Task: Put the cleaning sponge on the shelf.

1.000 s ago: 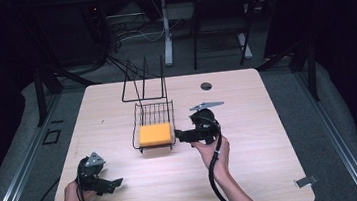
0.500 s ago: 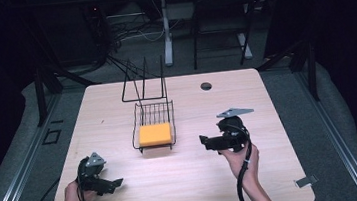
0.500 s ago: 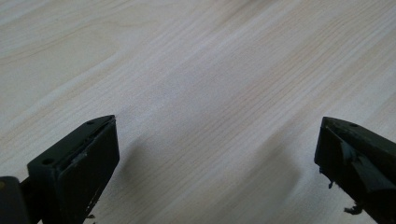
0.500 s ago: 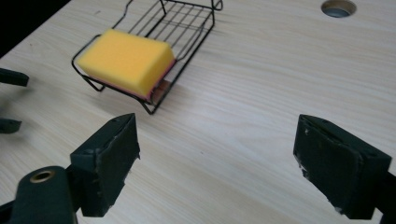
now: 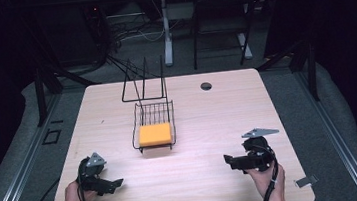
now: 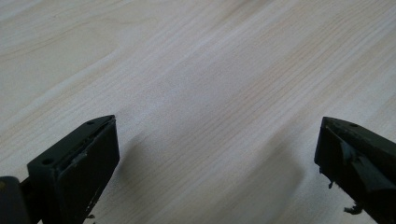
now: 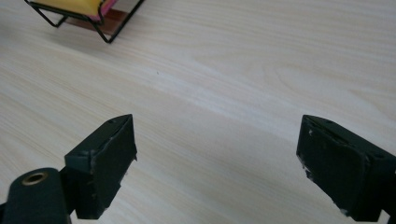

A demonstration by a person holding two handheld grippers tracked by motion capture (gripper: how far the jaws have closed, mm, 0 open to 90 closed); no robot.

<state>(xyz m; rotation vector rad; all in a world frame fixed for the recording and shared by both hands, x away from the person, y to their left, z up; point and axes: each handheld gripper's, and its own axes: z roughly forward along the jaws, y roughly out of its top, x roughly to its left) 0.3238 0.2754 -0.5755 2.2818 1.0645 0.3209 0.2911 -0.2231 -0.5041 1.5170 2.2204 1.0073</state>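
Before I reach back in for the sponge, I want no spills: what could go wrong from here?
1. The sponge lies low in the wire basket, so an open jaw could catch a wire and drag the basket, which looks light.
2. The rack stands right behind the basket; a push forward may knock it.
3. The right gripper trails a cable near the table edge; it might snag on the reach.

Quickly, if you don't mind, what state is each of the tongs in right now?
Left tongs: open, holding nothing, over the bare table.
Right tongs: open, holding nothing.
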